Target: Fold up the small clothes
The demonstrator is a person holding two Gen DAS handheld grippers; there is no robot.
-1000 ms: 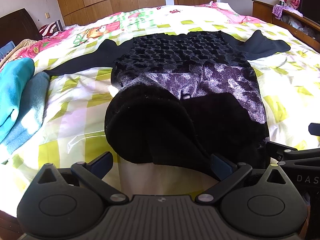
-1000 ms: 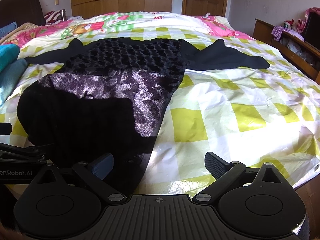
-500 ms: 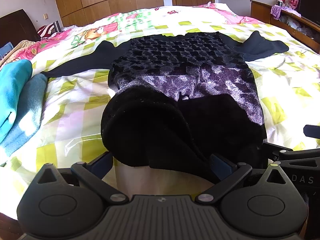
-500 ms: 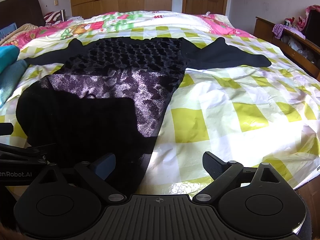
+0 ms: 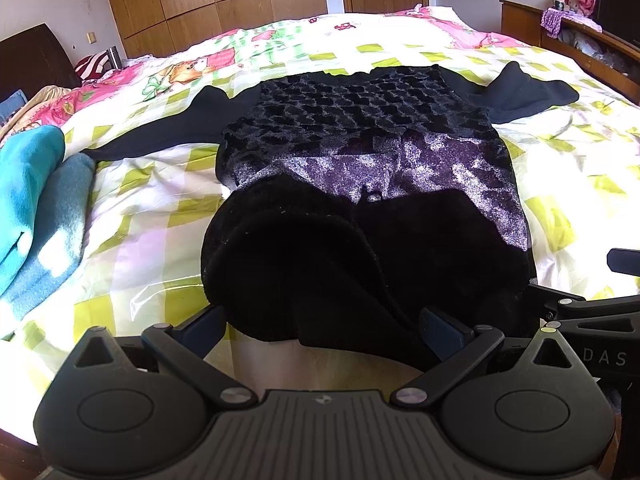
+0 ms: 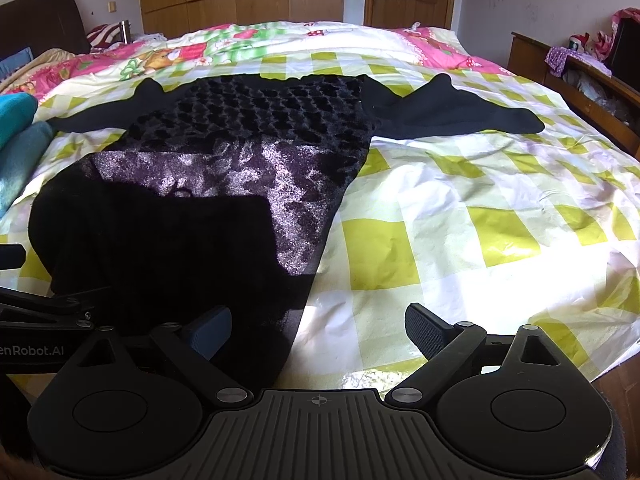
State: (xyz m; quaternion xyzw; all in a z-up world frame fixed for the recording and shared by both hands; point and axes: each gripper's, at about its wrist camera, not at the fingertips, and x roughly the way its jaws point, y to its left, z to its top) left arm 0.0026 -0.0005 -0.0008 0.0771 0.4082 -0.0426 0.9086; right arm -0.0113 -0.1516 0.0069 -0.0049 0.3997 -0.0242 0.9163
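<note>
Since a second ago your left gripper (image 5: 320, 326) has crept slightly nearer the black top (image 5: 360, 152); the garment's near hem now sits a bit lower in its view, otherwise nothing has shifted. Both fingers are spread wide, the rolled dark hem lying between them, nothing pinched. Your right gripper (image 6: 318, 330) is also spread open, its left finger (image 6: 208, 330) against the hem's right corner, its right finger (image 6: 424, 330) over bare bedsheet (image 6: 460, 208). Top lies flat mid-bed, sleeves out to both sides, lower half in shadow. Teal blankets (image 5: 32, 200) sit folded at the left edge, apart from the top.
</note>
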